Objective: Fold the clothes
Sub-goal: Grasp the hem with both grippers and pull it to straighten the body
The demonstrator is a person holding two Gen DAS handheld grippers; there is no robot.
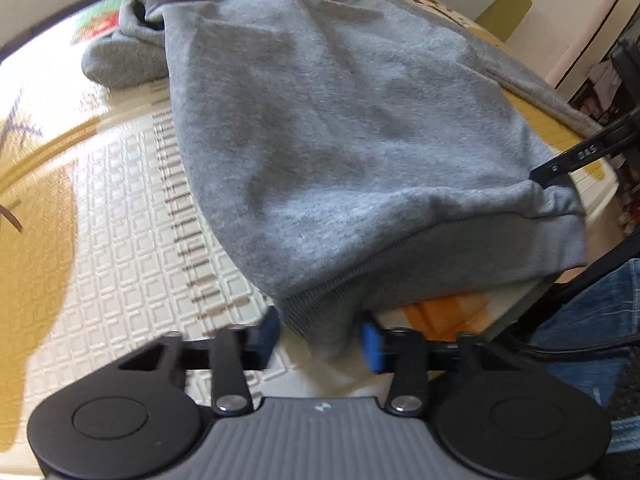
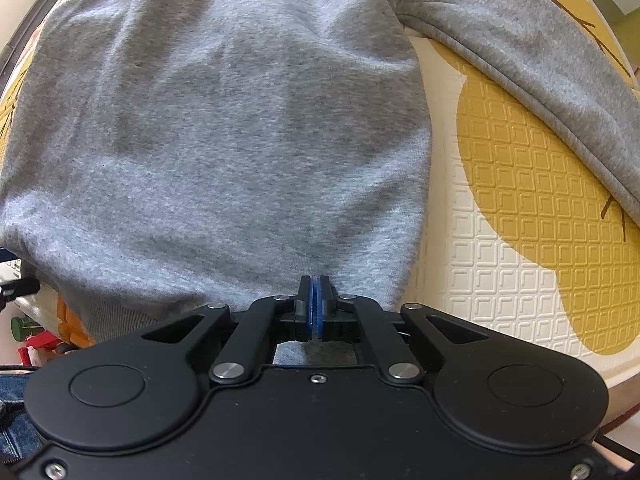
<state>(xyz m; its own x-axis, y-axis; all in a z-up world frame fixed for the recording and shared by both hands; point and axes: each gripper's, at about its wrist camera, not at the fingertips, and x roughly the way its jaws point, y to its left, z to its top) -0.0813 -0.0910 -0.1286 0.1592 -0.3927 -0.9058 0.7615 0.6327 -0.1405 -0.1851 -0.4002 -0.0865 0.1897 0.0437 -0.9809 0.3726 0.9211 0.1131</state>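
Grey sweatshirt [image 1: 320, 120] lies flat on the patterned surface [image 1: 120, 240], soft and floppy. Right gripper [image 2: 316, 300] pinches its hem corner; left gripper [image 1: 318, 332] straddles the other, fingers [image 1: 370, 346] not yet clamped.

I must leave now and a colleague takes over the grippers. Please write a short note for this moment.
Left gripper: jaws partly apart around the sweatshirt's near hem corner; a firm pinch cannot be confirmed.
Right gripper: shut on the hem at the other side of the grey sweatshirt.
Sweatshirt lies spread on the patterned foam mat; one sleeve stretched out to the side, the other bunched at the far end.
Done: no fold visible yet.
Left: secure left grip, fold body and sleeves.
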